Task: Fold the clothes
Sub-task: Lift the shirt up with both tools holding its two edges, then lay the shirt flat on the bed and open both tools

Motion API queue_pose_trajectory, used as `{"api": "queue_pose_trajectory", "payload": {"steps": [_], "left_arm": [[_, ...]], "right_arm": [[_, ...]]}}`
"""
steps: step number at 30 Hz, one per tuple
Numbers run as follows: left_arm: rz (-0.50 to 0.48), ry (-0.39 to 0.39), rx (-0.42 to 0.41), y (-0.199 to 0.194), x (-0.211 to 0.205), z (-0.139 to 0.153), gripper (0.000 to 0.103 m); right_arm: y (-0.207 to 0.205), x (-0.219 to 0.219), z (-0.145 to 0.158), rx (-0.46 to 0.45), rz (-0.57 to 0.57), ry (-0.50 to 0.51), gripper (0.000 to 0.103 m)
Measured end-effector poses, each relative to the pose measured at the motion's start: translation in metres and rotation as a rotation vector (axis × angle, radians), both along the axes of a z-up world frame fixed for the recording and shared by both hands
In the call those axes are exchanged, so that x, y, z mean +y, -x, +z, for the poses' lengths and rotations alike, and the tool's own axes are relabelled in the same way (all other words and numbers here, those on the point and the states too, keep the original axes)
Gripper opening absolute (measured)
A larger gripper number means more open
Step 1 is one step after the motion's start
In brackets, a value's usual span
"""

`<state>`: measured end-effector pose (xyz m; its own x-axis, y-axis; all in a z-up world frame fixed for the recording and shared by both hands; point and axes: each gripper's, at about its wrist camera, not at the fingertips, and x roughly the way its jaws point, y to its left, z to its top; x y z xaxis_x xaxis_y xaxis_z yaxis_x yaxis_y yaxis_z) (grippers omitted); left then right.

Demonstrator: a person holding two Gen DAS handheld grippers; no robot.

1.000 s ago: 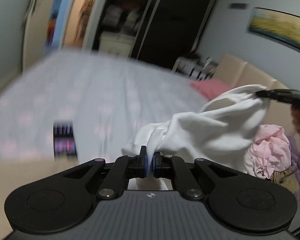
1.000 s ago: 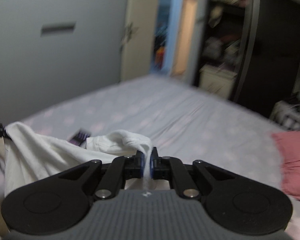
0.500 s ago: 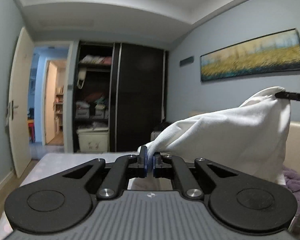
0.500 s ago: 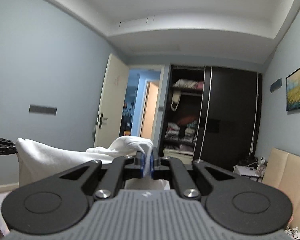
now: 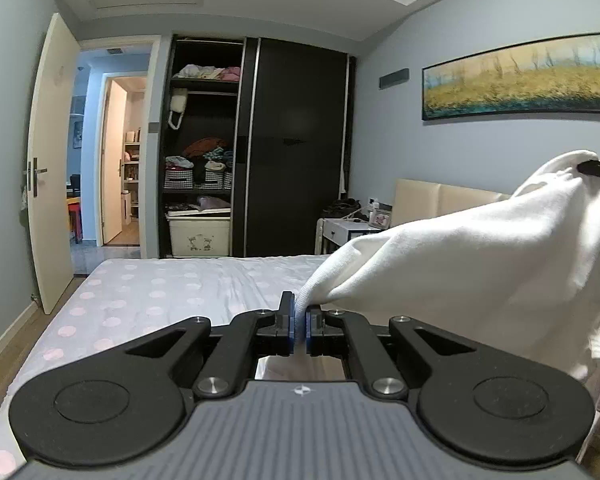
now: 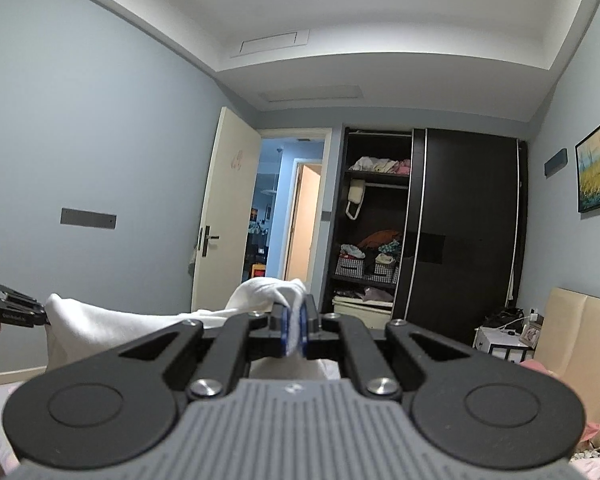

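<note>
The left gripper (image 5: 299, 317) is pinching one corner of a white garment (image 5: 480, 264), its jaws closed tight on a bunched fold of the cloth between the blue pads. The right gripper (image 6: 295, 326) is clamping another corner of the same garment (image 6: 100, 326) in the same way, with a thick roll of white fabric squeezed between its jaws. In the left wrist view the cloth is stretching up and to the right to the tip of the right gripper (image 5: 598, 170) near the frame edge, and the rest of it is hanging down in loose folds above the bed (image 5: 172, 292). In the right wrist view the cloth is running left to the tip of the left gripper (image 6: 16, 312), so the garment is hanging in the air between the two tools, clear of the bed. Beyond it, a dotted sheet is covering the bed, an open wardrobe (image 5: 204, 148) is showing stacked clothes and baskets, a door (image 5: 50, 168) is standing open, and a wide painting (image 5: 520, 76) is hanging above the headboard (image 5: 440, 200).
</note>
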<state>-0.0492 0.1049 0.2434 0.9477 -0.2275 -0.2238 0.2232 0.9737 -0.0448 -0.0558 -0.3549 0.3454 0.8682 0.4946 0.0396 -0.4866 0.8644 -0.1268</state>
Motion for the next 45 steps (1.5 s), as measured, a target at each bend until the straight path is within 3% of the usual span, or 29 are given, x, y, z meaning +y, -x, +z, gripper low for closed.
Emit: {"api": "queue_pose_trajectory", "payload": {"steps": [7, 9, 12, 15, 22, 25, 27, 28, 29, 30, 32, 36, 39, 42, 45], "left_arm": [[0.046, 0.006, -0.098, -0.015, 0.007, 0.03, 0.003], [0.044, 0.015, -0.121, -0.013, 0.007, 0.029, 0.003], [0.0, -0.034, -0.118, -0.004, 0.002, -0.004, 0.003], [-0.099, -0.101, -0.009, -0.006, -0.005, -0.067, 0.003], [-0.381, -0.312, 0.641, -0.024, -0.027, -0.243, 0.004], [-0.511, -0.483, 0.736, -0.006, -0.046, -0.272, 0.009], [-0.572, -0.529, 0.76, 0.004, -0.052, -0.272, 0.011], [-0.594, -0.552, 0.764, 0.008, -0.055, -0.271, 0.011], [-0.613, -0.571, 0.768, 0.011, -0.058, -0.269, 0.011], [-0.622, -0.578, 0.773, 0.012, -0.06, -0.266, 0.011], [-0.632, -0.577, 0.775, 0.008, -0.06, -0.257, 0.011], [-0.629, -0.569, 0.74, 0.004, -0.056, -0.238, 0.011], [-0.626, -0.569, 0.675, 0.002, -0.055, -0.224, 0.018], [-0.652, -0.557, 0.649, -0.004, -0.07, -0.228, 0.018], [-0.725, -0.644, 0.616, -0.004, -0.098, -0.251, 0.018]], "right_arm": [[-0.034, 0.008, 0.019, -0.067, -0.023, -0.072, 0.007], [-0.036, 0.01, -0.019, 0.016, 0.002, -0.015, 0.007], [-0.038, 0.012, -0.077, 0.14, 0.04, 0.07, 0.007], [-0.041, 0.015, -0.134, 0.264, 0.078, 0.156, 0.007], [-0.046, 0.021, -0.268, 0.552, 0.167, 0.357, 0.007], [-0.05, 0.024, -0.327, 0.72, 0.201, 0.46, 0.008], [-0.053, 0.026, -0.367, 0.843, 0.223, 0.533, 0.01], [-0.053, 0.027, -0.385, 0.898, 0.234, 0.57, 0.015], [-0.047, 0.029, -0.393, 0.918, 0.247, 0.609, 0.016], [-0.04, 0.031, -0.4, 0.931, 0.259, 0.644, 0.019], [-0.025, 0.029, -0.396, 0.891, 0.258, 0.657, 0.036], [-0.015, 0.028, -0.366, 0.807, 0.244, 0.553, 0.051], [-0.009, 0.034, -0.347, 0.731, 0.233, 0.507, 0.054], [-0.008, 0.05, -0.331, 0.697, 0.27, 0.466, 0.053], [-0.002, 0.071, -0.333, 0.693, 0.329, 0.485, 0.052]]}}
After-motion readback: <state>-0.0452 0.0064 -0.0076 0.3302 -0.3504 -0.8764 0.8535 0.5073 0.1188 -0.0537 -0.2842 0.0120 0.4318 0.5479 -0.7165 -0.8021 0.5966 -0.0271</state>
